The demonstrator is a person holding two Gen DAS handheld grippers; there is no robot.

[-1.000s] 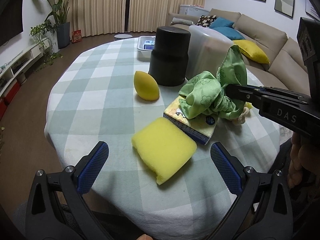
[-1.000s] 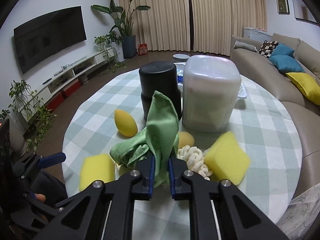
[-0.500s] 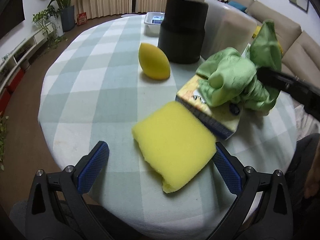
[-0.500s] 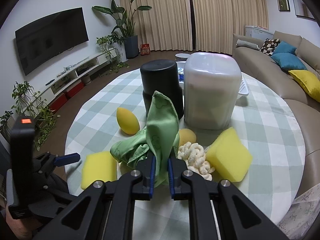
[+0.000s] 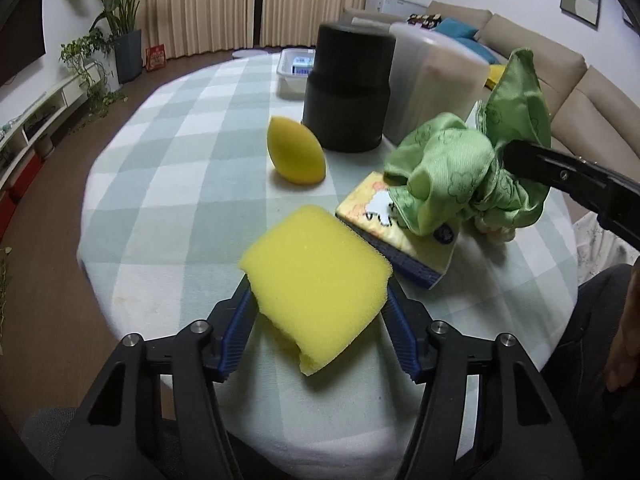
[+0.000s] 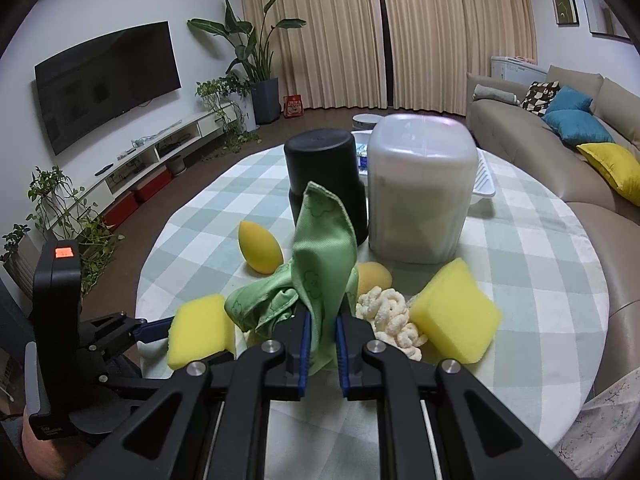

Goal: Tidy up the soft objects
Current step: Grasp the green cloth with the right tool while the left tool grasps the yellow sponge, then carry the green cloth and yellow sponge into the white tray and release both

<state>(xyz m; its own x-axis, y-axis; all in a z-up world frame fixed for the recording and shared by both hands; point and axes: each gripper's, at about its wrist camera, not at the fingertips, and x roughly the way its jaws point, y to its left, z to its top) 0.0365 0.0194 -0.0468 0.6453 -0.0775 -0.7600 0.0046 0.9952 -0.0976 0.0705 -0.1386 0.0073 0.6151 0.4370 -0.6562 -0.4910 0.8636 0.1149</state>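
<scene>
Round table [image 6: 540, 248], checked cloth: blk cylinder [image 6: 326, 180], frosted tub [image 6: 420, 196], yellow sponges [image 6: 456, 316], egg sponge [image 5: 296, 150], tissue pack [image 5: 396, 232].

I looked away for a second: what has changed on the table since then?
The left gripper has closed in from wide open around the near sponge; its jaws are closing, pads at the sponge's sides. The right gripper stays shut on the green cloth. The egg sponge, black can and far sponge have not moved.

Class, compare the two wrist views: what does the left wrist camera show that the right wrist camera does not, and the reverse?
Only the left wrist view shows the sheep-print packet under the green cloth. Only the right wrist view shows the television, the puffy white snack pile and a second yellow sponge. Both show the cloth, the egg-shaped sponge, the black canister and the sponge between the left gripper's closing jaws.
</scene>
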